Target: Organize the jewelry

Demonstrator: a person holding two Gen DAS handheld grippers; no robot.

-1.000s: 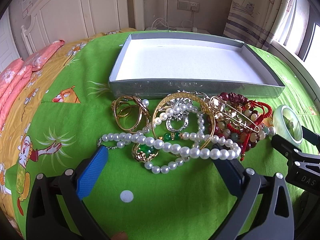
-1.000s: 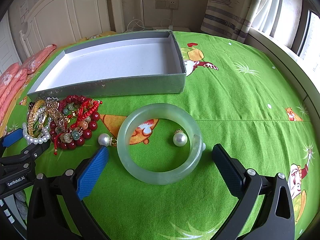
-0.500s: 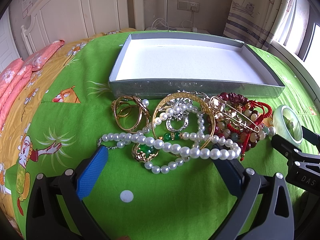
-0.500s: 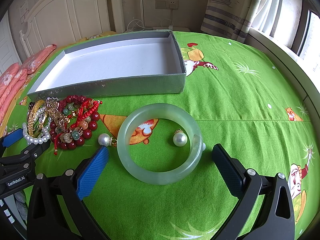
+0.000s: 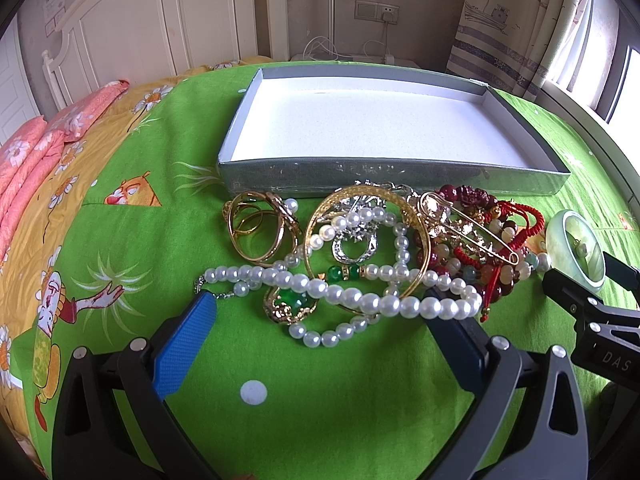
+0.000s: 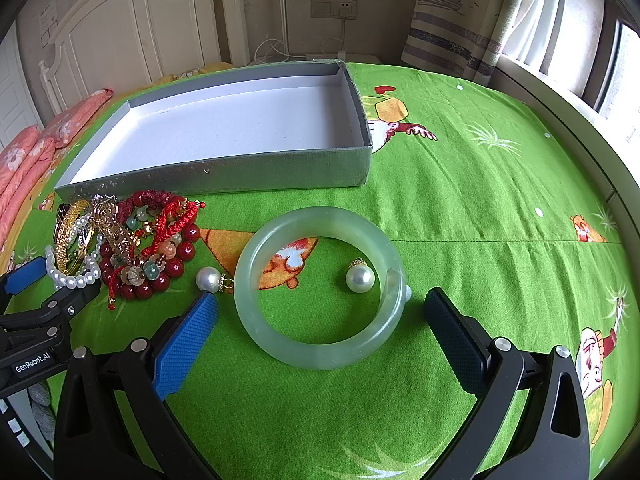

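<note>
Both tools hover spread and empty over a green bedspread [image 6: 460, 200], with the sorting yet to begin and the grey box [image 6: 224, 172] bare at 12 o'clock. The right tool [image 6: 320, 312] straddles a pale jade bangle [image 6: 320, 356], lying flat with one pearl earring [image 6: 360, 279] inside its ring and another [image 6: 209, 279] just outside at 9 o'clock. A clean pick would likely mean closing across the bangle's near rim rather than its full width, lifting straight up so the smooth, hard stone does not slip or drag the pearls. The left tool [image 5: 320, 316] faces the tangled heap: a pearl necklace [image 5: 384, 304] draped over a gold bangle [image 5: 416, 224], gold rings [image 5: 256, 228] at 10 o'clock, red beads [image 5: 496, 232] at 2 o'clock against the box wall. The strands overlap, so pulling one risks dragging its neighbours.
</note>
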